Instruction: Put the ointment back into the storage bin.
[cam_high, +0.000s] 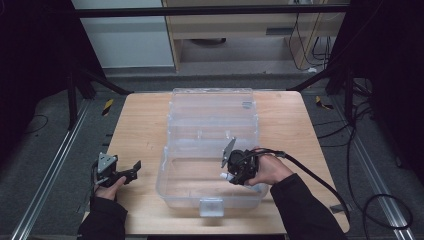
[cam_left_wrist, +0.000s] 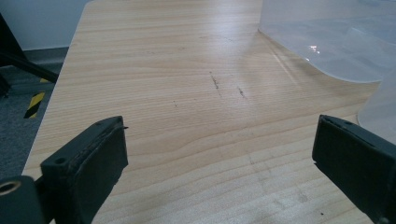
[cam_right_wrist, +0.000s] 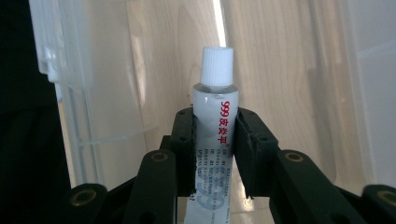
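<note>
Jaws pinch tube (cam_right_wrist: 215, 135) printed red "999".

Your right gripper (cam_right_wrist: 215, 140) is black, with brass-coloured rivets at its joints; the tube (cam_right_wrist: 215, 140) between its pads is white, with a ribbed white cap, red print down its side, finer grey lettering and a pale blue mark lower down; the box (cam_high: 210, 145) is clear, colourless plastic, showing the wood through its walls; the table (cam_left_wrist: 187, 93) is light, honey-toned wood with straight grain and a few dark scuff marks; your left gripper (cam_high: 120, 172) is black with a grey plate on top; your sleeves (cam_high: 305, 210) are black; the floor (cam_high: 55, 130) is grey, with yellow-and-black striped tape (cam_high: 107, 106).
</note>
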